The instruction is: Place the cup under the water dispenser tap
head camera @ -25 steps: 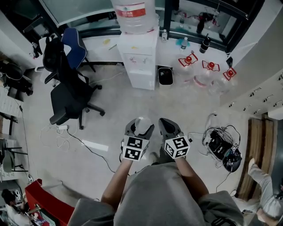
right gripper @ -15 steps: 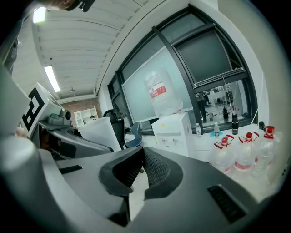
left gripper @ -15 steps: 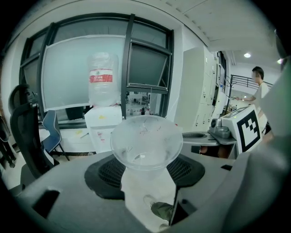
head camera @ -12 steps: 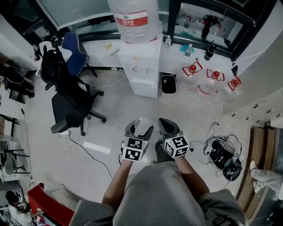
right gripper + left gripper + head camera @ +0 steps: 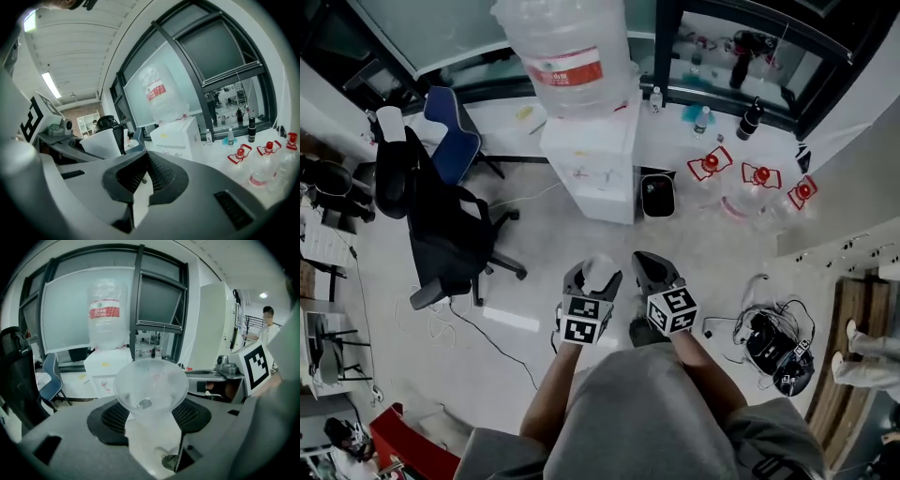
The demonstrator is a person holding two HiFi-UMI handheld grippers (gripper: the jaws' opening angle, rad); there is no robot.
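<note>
A clear plastic cup [image 5: 151, 385] stands upright between the jaws of my left gripper [image 5: 151, 416], which is shut on it. In the head view the cup [image 5: 599, 269] shows at the tip of the left gripper [image 5: 592, 278]. Beside it, my right gripper [image 5: 649, 269] holds nothing, and in its own view the right gripper [image 5: 145, 161] has its pads closed together. The white water dispenser [image 5: 591, 164] with a large clear bottle [image 5: 567, 56] on top stands ahead across the floor, apart from both grippers. It also shows as the dispenser [image 5: 110, 369] beyond the cup.
A black office chair [image 5: 441, 234] stands left of the dispenser and a small black bin [image 5: 657, 197] at its right. Red-capped water bottles [image 5: 759, 178] lie further right, and a tangle of cables [image 5: 773, 337] lies on the floor. A person [image 5: 267, 329] stands at the far right.
The dispenser has grown larger and come nearer in the head view as both grippers travelled toward it. The cup has stayed in the left gripper and the right has stayed shut.
</note>
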